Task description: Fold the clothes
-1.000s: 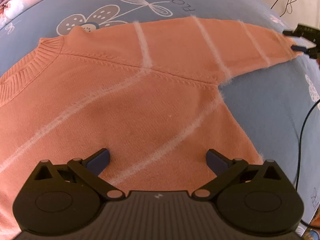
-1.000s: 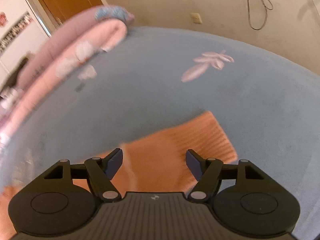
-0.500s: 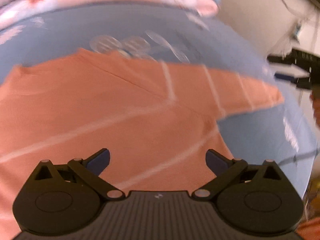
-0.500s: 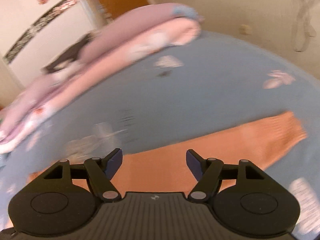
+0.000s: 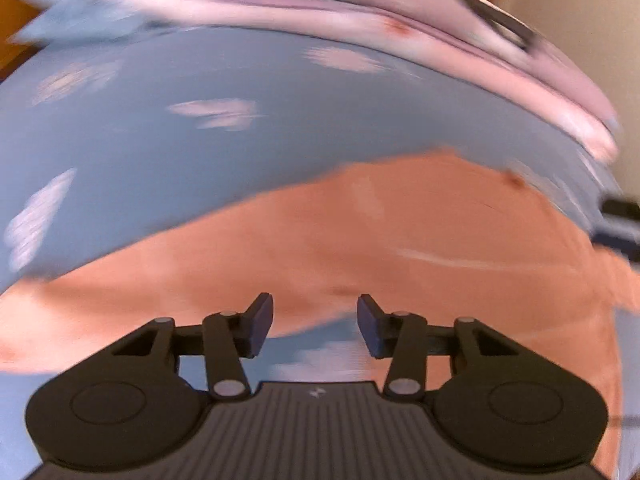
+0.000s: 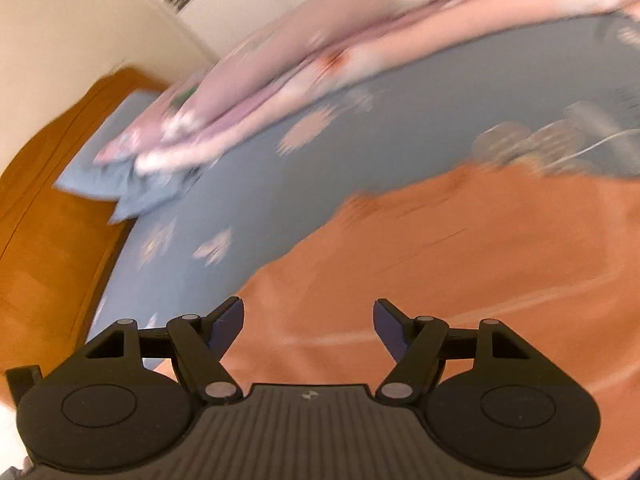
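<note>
An orange knit sweater (image 5: pixel 400 240) with thin white stripes lies flat on the blue flowered bed sheet (image 5: pixel 200 140). Both views are motion-blurred. My left gripper (image 5: pixel 315 322) is open and empty, low over the sweater's edge where a sleeve runs left (image 5: pixel 120 280). My right gripper (image 6: pixel 307 326) is open and empty, hovering over the sweater's body (image 6: pixel 460 260) near its left edge. The right gripper's dark body (image 5: pixel 620 220) shows at the right edge of the left wrist view.
A rolled pink and lilac quilt (image 5: pixel 360 20) lies along the far side of the bed (image 6: pixel 300 80). A blue pillow (image 6: pixel 116 176) rests against the orange wooden headboard (image 6: pixel 48 240). A cream wall (image 6: pixel 80 20) stands behind.
Both grippers have swung left across the sweater, from the right sleeve and cuff toward the left side. The left jaws have narrowed but stay open. Nothing was taken hold of.
</note>
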Motion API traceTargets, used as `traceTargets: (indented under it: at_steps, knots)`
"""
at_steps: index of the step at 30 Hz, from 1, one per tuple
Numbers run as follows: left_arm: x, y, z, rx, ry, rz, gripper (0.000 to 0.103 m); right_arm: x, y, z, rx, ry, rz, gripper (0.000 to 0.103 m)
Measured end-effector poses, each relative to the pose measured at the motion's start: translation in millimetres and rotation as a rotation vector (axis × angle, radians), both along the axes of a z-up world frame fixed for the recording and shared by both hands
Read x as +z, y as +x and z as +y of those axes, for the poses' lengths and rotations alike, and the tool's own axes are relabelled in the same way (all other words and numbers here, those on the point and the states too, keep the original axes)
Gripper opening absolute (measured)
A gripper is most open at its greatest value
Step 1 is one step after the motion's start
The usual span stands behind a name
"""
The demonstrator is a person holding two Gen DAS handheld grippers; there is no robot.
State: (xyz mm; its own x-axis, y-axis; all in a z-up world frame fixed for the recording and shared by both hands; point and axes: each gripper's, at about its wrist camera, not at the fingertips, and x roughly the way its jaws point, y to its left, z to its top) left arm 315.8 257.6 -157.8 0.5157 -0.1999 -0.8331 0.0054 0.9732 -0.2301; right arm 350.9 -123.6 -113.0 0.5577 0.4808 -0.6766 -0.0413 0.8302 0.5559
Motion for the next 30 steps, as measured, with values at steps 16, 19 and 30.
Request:
traceTargets:
  at_steps: [16,19,30]
  knots:
    - [-72,-22,195,0.274,-0.238,0.102,0.034,-34,2,197,0.142,-0.095,0.147,0.076]
    - [-60,-36,208,0.353,-0.238,0.066,0.044,-31,8,209,0.162,-0.118,0.150,0.076]
    - [-100,-104,275,0.780,-0.545,-0.020,0.063,-40,8,235,0.178,-0.151,0.193,0.076]
